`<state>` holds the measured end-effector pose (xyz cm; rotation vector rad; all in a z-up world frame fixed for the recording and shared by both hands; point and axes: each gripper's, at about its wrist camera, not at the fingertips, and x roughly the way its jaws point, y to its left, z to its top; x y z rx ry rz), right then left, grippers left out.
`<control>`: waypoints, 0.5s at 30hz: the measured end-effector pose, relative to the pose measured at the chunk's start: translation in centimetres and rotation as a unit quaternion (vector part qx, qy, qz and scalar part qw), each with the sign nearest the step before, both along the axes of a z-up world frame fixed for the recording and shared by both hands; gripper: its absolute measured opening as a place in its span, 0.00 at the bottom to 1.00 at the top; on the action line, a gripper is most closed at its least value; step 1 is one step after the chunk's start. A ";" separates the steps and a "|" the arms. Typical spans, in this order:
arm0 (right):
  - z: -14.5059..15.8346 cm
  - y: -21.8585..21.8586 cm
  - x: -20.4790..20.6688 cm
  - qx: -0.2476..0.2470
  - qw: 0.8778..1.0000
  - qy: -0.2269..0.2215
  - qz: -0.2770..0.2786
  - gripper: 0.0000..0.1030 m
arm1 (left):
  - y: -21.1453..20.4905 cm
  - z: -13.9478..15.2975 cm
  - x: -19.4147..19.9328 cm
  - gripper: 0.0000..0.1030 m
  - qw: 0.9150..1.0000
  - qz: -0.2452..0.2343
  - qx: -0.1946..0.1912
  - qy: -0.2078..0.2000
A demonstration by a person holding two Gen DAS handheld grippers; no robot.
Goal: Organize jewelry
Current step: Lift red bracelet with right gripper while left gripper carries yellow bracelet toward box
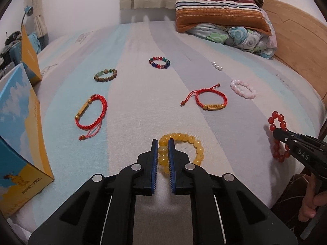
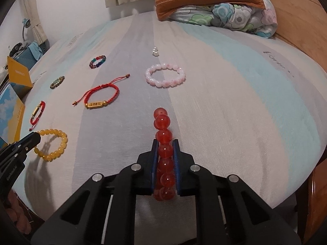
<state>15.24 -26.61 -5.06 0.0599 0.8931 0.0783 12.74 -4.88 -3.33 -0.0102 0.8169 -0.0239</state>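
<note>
On the striped bedsheet (image 1: 143, 106), my left gripper (image 1: 163, 143) is shut on the near-left side of a yellow bead bracelet (image 1: 194, 143). In the right wrist view this bracelet (image 2: 61, 143) hangs tilted from the left gripper (image 2: 37, 135), with its shadow below. My right gripper (image 2: 165, 143) is shut on a red bead bracelet (image 2: 162, 120), which stands on edge between the blue pads. From the left wrist view the red bracelet (image 1: 276, 116) shows at the bed's right edge, in the right gripper (image 1: 274, 132).
Two red cord bracelets (image 1: 90, 114) (image 1: 210, 100), a wooden bead bracelet (image 1: 105, 75), a multicoloured one (image 1: 159, 62), a pink one (image 1: 243, 88) and small pearls (image 1: 217, 66) lie further back. A blue-yellow box (image 1: 20, 132) stands left. Pillows (image 1: 220, 10) and headboard (image 1: 296, 40) are at the back right.
</note>
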 end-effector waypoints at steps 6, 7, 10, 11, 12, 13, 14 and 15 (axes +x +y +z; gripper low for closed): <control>1.2 0.1 -0.5 -0.002 1.000 0.003 0.004 0.12 | -0.2 1.3 -0.1 0.09 1.000 -0.003 -0.002 0.005; 1.3 0.1 -0.5 -0.003 1.000 0.004 0.004 0.12 | -0.2 1.5 -0.1 0.09 1.000 -0.003 -0.004 0.005; 1.8 0.0 -0.7 -0.004 1.000 0.008 0.004 0.12 | -0.3 2.1 -0.2 0.09 1.000 -0.003 -0.005 0.006; 1.9 -0.1 -0.7 -0.001 1.000 0.010 0.003 0.12 | -0.2 2.3 -0.2 0.09 1.000 -0.002 -0.005 0.006; 2.0 -0.2 -0.7 0.003 1.000 0.012 0.001 0.12 | -0.2 2.5 -0.3 0.09 1.000 -0.002 -0.005 0.006; 2.2 -0.3 -0.7 0.004 1.000 0.013 -0.001 0.12 | -0.2 2.8 -0.3 0.09 1.000 -0.001 -0.007 0.005; 2.4 -0.4 -0.7 0.004 1.000 0.013 -0.001 0.12 | -0.1 3.0 -0.3 0.09 1.000 -0.001 -0.008 0.006; 2.6 -0.4 -0.8 0.004 1.000 0.012 -0.001 0.12 | -0.1 3.3 -0.3 0.09 1.000 0.000 -0.008 0.005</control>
